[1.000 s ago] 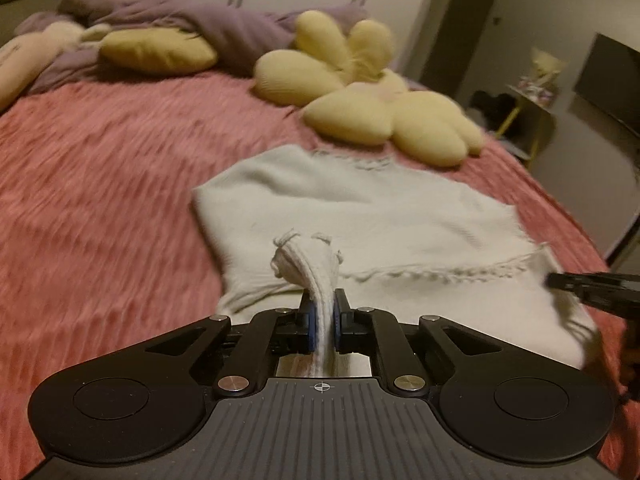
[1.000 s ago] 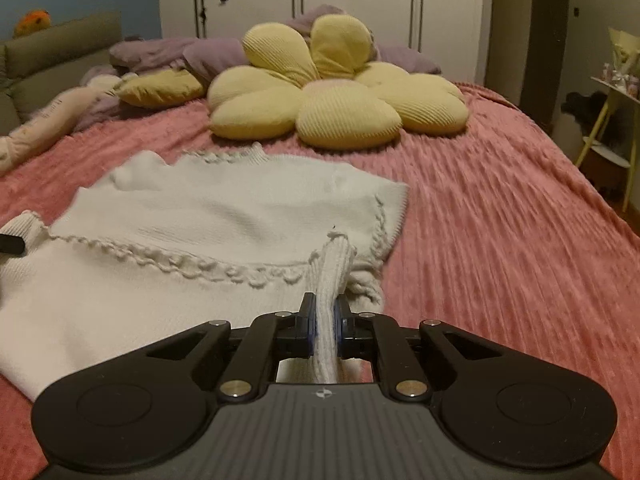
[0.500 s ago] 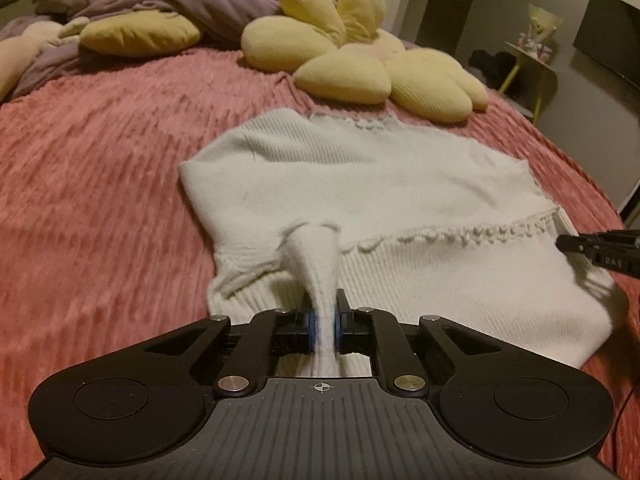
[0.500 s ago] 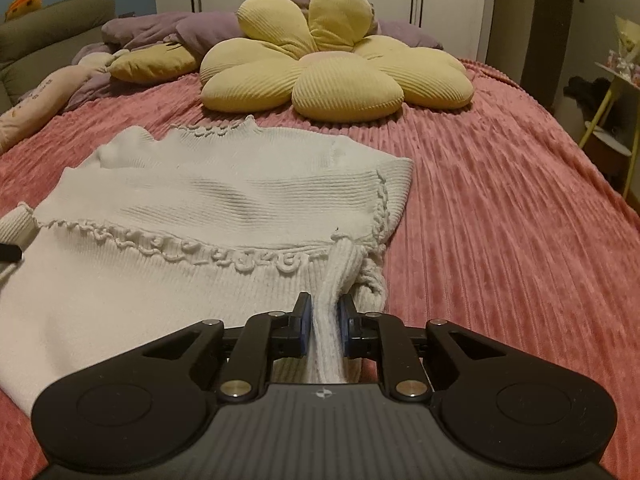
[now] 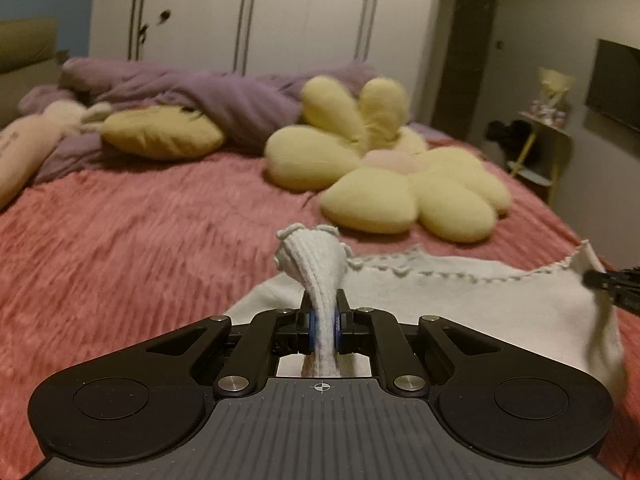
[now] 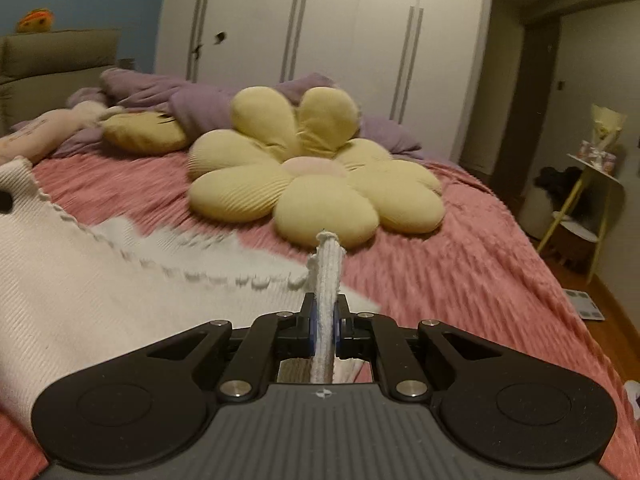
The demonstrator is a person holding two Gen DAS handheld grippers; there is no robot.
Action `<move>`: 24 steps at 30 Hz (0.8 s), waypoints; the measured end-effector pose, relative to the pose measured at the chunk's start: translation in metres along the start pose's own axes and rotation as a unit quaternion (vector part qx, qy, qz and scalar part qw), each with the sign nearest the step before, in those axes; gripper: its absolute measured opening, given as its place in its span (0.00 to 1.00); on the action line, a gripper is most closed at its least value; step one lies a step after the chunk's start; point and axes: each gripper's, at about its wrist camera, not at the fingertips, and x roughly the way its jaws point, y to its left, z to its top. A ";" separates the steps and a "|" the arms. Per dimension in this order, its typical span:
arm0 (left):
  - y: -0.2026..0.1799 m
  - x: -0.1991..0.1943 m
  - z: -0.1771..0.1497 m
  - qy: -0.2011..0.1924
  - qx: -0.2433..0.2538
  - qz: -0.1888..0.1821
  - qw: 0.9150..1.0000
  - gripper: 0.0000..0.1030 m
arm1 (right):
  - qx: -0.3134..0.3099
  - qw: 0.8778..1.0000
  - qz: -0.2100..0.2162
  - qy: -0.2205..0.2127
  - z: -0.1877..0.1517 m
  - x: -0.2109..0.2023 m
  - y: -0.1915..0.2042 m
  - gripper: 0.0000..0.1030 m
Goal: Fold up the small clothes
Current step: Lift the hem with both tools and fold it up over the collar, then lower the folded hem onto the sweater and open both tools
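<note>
A small white knit sweater (image 5: 460, 296) with a scalloped hem is lifted above the pink bedspread (image 5: 140, 232), stretched between both grippers. My left gripper (image 5: 324, 320) is shut on a bunched corner of the hem that sticks up past its jaws. My right gripper (image 6: 325, 322) is shut on the other corner of the sweater (image 6: 80, 292), which spreads to its left. The right gripper's tip shows at the right edge of the left wrist view (image 5: 612, 284).
A yellow flower-shaped cushion (image 6: 316, 184) lies ahead on the bed. Behind it are a purple blanket (image 5: 224, 100), a yellow pillow (image 5: 160, 136) and a pink plush (image 6: 44, 136). White wardrobe doors stand at the back. A yellow side table (image 6: 588, 204) stands right of the bed.
Both grippers have lifted the sweater's hem up off the bed and tilted upward; the sweater body that lay flat ahead now hangs between and below them.
</note>
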 end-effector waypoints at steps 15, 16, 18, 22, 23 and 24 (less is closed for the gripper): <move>0.007 0.069 -0.038 0.073 0.020 0.011 0.997 0.14 | 0.013 0.992 0.041 0.116 -0.021 0.085 0.004 0.39; 0.007 0.068 -0.039 0.076 0.022 0.017 0.997 0.11 | -0.003 0.993 0.035 0.115 -0.022 0.084 0.008 0.37; 0.007 0.065 -0.037 0.070 0.027 0.016 0.997 0.10 | -0.040 0.993 0.026 0.111 -0.022 0.083 0.018 0.21; 0.003 0.044 -0.020 0.027 0.037 0.016 0.999 0.10 | -0.089 0.994 -0.001 0.067 -0.012 0.068 0.029 0.06; 0.003 0.039 -0.012 0.012 0.035 0.015 0.999 0.10 | -0.093 0.994 -0.009 0.050 -0.007 0.063 0.030 0.06; 0.002 0.036 -0.002 -0.005 0.034 0.017 0.999 0.10 | -0.094 0.995 -0.015 0.033 0.001 0.060 0.030 0.06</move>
